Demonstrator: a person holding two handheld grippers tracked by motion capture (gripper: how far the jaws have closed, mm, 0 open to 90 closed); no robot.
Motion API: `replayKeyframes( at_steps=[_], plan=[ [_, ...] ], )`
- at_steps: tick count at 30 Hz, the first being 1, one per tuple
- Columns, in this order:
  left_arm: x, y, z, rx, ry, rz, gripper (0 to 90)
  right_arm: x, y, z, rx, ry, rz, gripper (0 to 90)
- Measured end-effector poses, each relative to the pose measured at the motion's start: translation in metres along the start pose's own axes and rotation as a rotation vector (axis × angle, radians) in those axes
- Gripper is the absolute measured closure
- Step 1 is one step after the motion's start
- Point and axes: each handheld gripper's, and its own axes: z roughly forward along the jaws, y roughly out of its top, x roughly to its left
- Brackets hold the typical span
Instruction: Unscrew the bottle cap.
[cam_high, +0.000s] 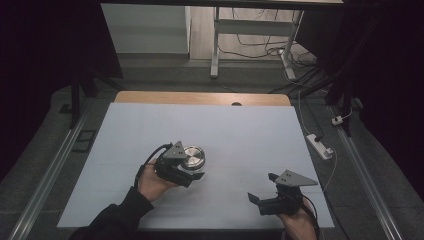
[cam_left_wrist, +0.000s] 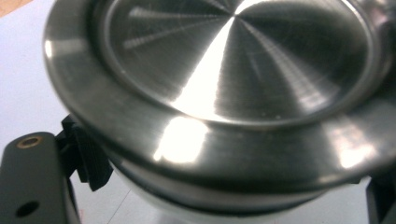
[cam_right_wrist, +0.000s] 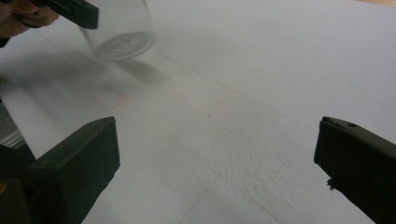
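Left tool (cam_high: 192, 170) clamped around one steel-lidded jar (cam_high: 193, 159) — right tool (cam_high: 264, 190) wide, empty.

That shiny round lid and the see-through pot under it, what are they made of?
The lid looks like brushed steel: fine circular grain, streaky radial glints. The pot looks like clear glass or plastic, since the table shows through its wall; which one cannot be told. The left gripper holds it.
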Motion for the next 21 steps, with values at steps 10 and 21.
replayKeyframes(
  at_steps=[10,21],
  plan=[
    [-0.001,0.001,0.000,-0.004,-0.003,0.002,14.8,0.017,0.028,0.019,0.022,0.106,-0.035,0.0],
    [-0.002,0.001,0.000,-0.002,-0.003,0.008,14.8,0.026,0.051,0.037,0.030,0.144,-0.045,0.0]
  ],
)
